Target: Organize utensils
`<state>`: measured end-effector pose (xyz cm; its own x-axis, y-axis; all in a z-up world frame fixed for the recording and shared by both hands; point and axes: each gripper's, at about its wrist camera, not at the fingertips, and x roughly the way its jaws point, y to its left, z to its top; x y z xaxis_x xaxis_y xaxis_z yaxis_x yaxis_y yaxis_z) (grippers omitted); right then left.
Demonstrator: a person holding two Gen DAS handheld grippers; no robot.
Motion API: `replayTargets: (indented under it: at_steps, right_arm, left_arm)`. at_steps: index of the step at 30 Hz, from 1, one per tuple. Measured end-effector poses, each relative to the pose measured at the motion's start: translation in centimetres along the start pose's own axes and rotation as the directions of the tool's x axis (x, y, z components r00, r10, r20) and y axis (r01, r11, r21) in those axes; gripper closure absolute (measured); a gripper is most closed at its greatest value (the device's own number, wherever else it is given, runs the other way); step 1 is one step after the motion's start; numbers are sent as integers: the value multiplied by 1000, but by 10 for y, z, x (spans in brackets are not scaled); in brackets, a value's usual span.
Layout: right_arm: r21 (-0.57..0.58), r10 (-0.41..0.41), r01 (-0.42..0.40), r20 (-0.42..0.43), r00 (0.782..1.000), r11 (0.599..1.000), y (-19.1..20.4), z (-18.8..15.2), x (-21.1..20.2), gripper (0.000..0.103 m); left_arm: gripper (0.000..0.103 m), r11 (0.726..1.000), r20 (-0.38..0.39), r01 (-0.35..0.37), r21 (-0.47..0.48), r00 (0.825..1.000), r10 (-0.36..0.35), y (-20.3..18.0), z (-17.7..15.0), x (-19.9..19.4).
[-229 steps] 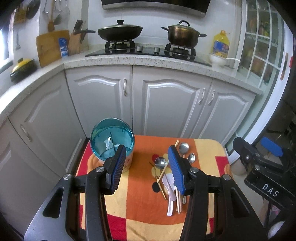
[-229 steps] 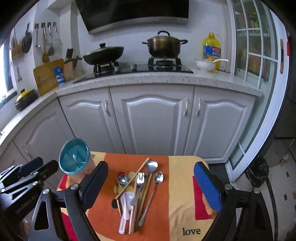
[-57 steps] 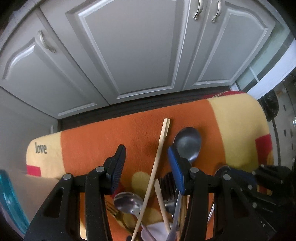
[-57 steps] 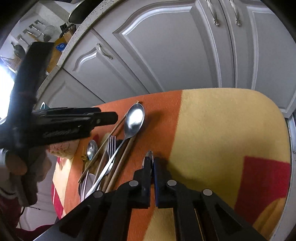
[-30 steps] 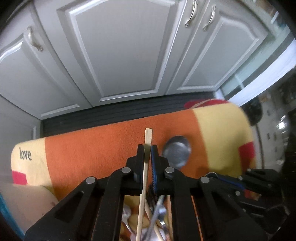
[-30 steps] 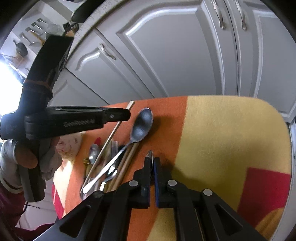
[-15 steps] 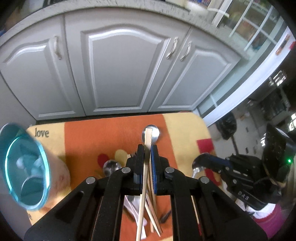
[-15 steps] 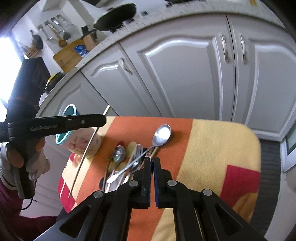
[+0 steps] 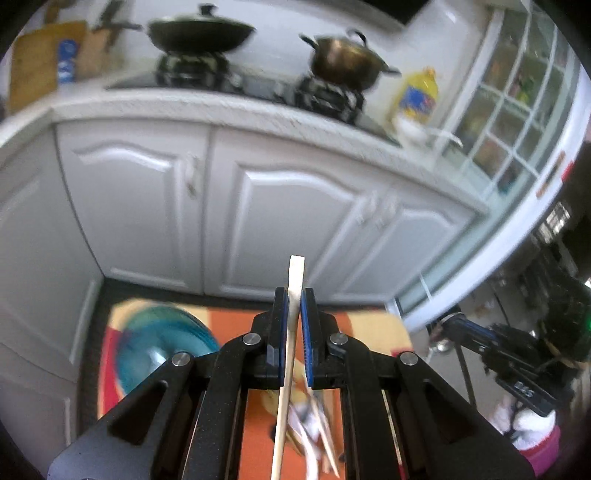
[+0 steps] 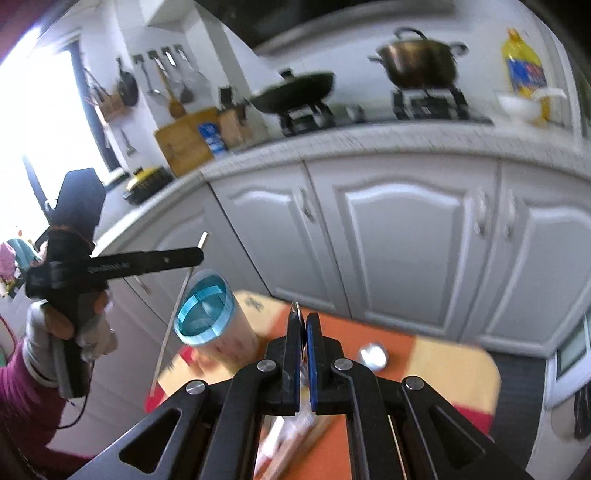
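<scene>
My left gripper [image 9: 293,301] is shut on a pale wooden chopstick [image 9: 291,332], held well above the table; the stick hangs down behind the fingers. In the right wrist view the left gripper [image 10: 184,256] holds the chopstick [image 10: 170,325] just left of the blue-rimmed holder cup [image 10: 205,312]. My right gripper [image 10: 302,325] is shut on a metal spoon [image 10: 295,308], whose tip pokes out above the pads. The cup [image 9: 162,347] stands at the table's left. Remaining utensils [image 9: 314,424] lie on the orange and yellow cloth [image 9: 236,325]; a large spoon bowl [image 10: 373,354] shows to the right.
White cabinet doors [image 10: 402,236] stand close behind the small table. The counter above carries a wok [image 9: 199,31], a pot [image 9: 343,61] and an oil bottle [image 9: 419,96]. The right table edge [image 10: 491,373] drops to a dark floor.
Both grippers have lifted and tilted up from the table, each carrying its utensil. The left gripper with the chopstick has moved toward the cup; the view is motion-blurred.
</scene>
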<state>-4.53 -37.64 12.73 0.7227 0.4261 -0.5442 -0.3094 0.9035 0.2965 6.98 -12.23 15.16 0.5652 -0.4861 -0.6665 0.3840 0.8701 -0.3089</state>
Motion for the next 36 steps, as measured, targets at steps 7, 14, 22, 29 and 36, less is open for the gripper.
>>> replayTargets:
  at_steps: [7,14,22,29,36]
  right_arm:
    - [-43,20,-18,67,998,999,43,64,45,100]
    - [-107,-10,17,67,998,994,74,91,109,100]
    - [-240,-61,71,49,997,968,109,73,150,100]
    - [-295,-89,97,39,995,951,120,58,164,100]
    - [-272,-61,37,-79,995,962,118,41,191,99]
  left_arm:
    - [97,994,94,-106,-9,990,107,55,38,3]
    - [97,989,154,-131,-63,978,139,101,40,28]
    - [97,983,222,-156,-94,960,173,124,7,42]
    - [97,979,235,-165,-122,953,190,134,-11,49]
    - [97,974,176,-179,-140,963,203,134,-33,50]
